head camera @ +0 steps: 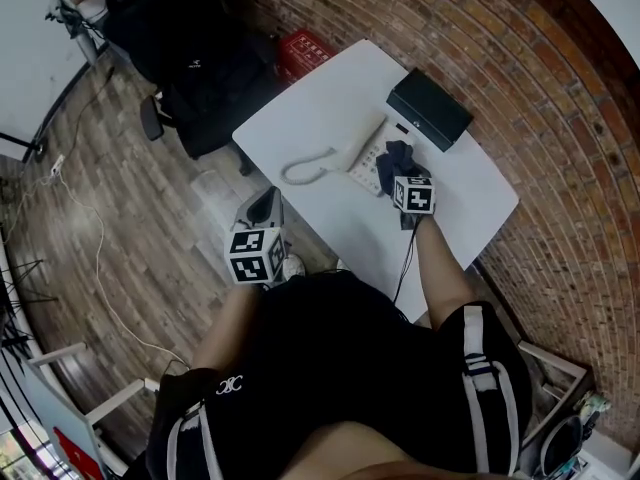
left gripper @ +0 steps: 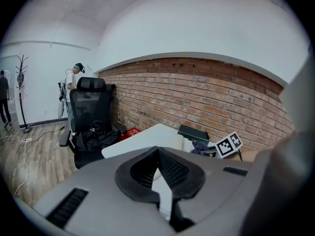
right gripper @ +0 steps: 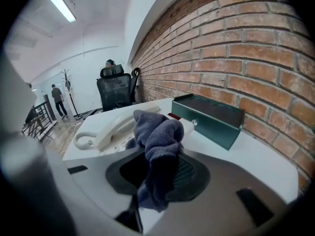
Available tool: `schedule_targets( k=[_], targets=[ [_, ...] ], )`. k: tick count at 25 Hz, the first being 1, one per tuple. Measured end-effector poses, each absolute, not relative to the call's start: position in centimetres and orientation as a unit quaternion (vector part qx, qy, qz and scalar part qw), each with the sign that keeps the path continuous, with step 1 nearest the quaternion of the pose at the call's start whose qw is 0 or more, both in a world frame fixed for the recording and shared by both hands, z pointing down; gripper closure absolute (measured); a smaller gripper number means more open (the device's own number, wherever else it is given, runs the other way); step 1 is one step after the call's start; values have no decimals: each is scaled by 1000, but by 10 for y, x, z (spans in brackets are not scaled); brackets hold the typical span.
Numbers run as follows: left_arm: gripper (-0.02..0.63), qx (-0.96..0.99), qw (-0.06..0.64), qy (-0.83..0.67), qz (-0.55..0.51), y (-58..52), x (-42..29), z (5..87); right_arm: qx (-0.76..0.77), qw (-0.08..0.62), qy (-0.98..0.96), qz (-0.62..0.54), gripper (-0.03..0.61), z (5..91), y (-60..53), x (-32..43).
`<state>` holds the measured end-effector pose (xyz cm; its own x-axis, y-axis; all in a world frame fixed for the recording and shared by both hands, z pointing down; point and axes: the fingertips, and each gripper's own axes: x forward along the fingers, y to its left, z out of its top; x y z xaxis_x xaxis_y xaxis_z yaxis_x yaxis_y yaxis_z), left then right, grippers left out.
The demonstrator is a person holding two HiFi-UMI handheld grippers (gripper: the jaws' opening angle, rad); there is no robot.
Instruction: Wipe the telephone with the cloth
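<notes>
Jaws on the right gripper (right gripper: 156,178) are clamped on the cloth (right gripper: 158,136) — blue-grey wad bunched up above the pads. Left gripper (left gripper: 158,167): jaws pressed together, nothing btwn them, hanging off the table (head camera: 330,98) edge, well apart from the action. Telephone (head camera: 368,156) sits mid-table at 11 o'clock from the right gripper in head view, cloth touching or just over its near corner, can't tell which. Handset (head camera: 315,165) lies along the phone's left side, long axis approx 8-to-2 o'clock, so strokes should prob run along that line. Right hand is nearer by far. Right gripper view shows the grip itself, phone at 10 o'clock beyond the cloth, green box (right gripper: 211,114) at 2 o'clock — head view gives the layout but hides those jaws under the marker cube.
</notes>
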<state>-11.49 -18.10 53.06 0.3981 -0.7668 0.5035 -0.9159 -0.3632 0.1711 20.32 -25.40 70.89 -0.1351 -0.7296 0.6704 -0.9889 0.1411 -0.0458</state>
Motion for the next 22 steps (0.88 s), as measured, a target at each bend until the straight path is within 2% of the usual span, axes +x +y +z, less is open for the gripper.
schedule_targets(
  k=[9, 22],
  targets=[
    [614, 794, 213, -537, 191, -175, -122, 531, 674, 204, -673, 227, 503, 690, -313, 261],
    [614, 773, 202, -562, 212, -165, -137, 531, 654, 280, -695, 104, 499, 678, -366, 223]
  ],
)
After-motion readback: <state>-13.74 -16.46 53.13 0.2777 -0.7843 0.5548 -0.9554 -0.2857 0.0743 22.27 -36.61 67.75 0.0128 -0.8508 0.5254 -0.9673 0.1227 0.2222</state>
